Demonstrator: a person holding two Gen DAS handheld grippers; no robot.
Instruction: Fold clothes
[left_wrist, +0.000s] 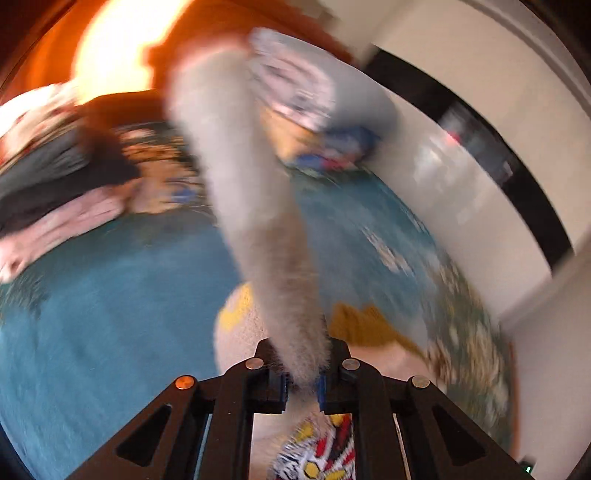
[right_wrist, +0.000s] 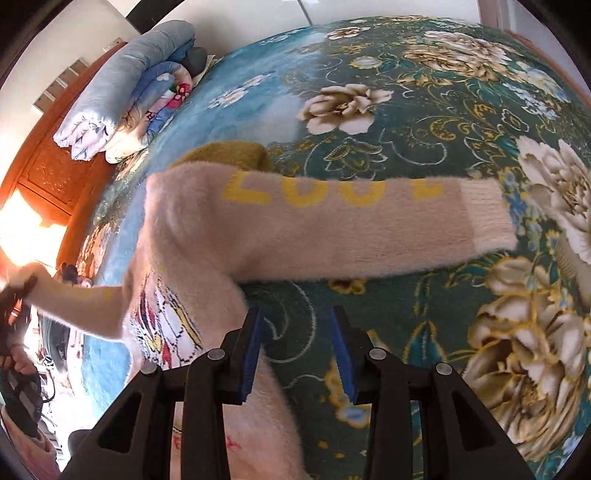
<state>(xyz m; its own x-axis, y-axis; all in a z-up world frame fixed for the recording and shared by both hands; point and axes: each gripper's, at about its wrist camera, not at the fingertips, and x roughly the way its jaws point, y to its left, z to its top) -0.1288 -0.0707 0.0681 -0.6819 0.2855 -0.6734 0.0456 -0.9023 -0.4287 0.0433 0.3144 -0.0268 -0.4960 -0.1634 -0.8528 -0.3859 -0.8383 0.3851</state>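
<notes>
A bed under a teal floral blanket fills the room, with a carved wooden headboard. Folded quilts lie at its headboard edge. The left view is badly blurred. The left gripper pinches the sleeve of a fuzzy beige sweater spread mid-bed; the right gripper is parted, gripping nothing.
</notes>
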